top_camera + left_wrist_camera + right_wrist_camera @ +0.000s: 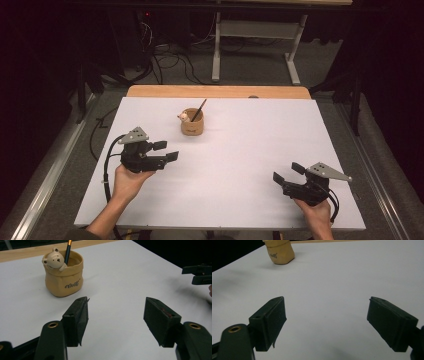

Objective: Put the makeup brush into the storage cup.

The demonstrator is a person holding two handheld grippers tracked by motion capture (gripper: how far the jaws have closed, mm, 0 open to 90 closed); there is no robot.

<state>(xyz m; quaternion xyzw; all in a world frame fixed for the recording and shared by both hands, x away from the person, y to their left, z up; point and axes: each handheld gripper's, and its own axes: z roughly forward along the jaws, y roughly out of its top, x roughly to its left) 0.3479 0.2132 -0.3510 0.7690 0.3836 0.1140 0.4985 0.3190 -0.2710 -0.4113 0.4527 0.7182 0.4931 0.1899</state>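
The left gripper (166, 151) sits jaws wide and empty, with the bear-faced pen cup (192, 123) near at its one o'clock, a pencil (199, 109) standing inside. The right gripper (288, 172), also wide and empty, is well apart at the cup's four o'clock. A careless nudge could tip the cup. Its script lettering is too blurred to read

On my table (220, 200), centre of the frame: one tan pot (192, 123), carrying one bear figure (183, 117) on its rim and one pencil (199, 110) inside. Grippers in my hands: two, left gripper (166, 151) and right gripper (288, 172).
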